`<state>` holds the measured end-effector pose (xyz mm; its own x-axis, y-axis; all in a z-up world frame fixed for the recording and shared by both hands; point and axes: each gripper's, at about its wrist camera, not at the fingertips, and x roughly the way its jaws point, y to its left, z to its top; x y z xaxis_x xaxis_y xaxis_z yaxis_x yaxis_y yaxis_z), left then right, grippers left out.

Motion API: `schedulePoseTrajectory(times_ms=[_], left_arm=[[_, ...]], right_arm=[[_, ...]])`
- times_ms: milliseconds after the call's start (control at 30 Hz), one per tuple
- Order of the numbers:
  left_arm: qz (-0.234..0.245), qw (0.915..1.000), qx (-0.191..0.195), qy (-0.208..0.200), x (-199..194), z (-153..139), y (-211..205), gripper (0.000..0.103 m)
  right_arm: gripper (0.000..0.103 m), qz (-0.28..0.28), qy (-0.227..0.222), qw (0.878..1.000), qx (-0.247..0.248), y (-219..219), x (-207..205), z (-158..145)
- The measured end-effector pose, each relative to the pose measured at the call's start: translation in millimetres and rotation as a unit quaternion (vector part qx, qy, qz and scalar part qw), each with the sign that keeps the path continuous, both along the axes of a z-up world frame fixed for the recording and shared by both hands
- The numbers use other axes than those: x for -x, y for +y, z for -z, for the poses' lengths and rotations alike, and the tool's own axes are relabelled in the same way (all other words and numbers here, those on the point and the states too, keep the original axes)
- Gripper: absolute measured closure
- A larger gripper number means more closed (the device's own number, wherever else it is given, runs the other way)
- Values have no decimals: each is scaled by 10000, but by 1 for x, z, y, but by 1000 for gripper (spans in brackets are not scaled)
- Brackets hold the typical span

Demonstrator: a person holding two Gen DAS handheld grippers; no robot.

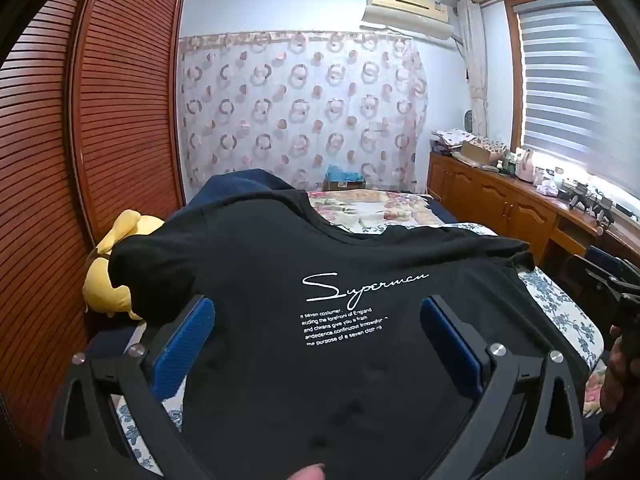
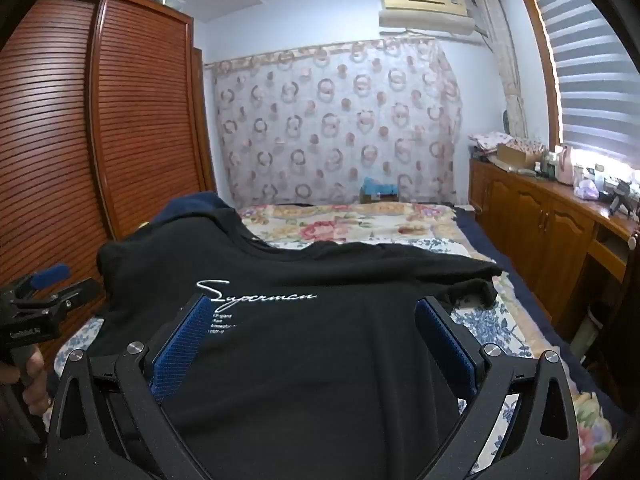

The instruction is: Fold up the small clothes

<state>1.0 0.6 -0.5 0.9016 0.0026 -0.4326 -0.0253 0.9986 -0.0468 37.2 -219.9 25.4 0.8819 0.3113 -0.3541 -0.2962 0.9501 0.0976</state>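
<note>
Both tools are spread wide, nothing gripped. The black shirt [image 1: 320, 320] is spread on the bed [image 1: 560, 312], seen between and beyond the left tool [image 1: 318, 320] and right tool [image 2: 314, 320].

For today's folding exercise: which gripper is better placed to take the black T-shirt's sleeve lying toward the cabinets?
Probably right: the right gripper has that T-shirt sleeve just beyond its finger; the left gripper is farther away.
</note>
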Motion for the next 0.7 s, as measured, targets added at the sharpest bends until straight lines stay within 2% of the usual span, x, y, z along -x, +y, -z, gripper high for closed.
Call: schedulePoseTrajectory(times_ms=[700], left_arm=[[3, 9999, -66, -99, 1, -6, 0, 0]], right_arm=[[0, 7, 44, 9999, 95, 1, 0, 2]])
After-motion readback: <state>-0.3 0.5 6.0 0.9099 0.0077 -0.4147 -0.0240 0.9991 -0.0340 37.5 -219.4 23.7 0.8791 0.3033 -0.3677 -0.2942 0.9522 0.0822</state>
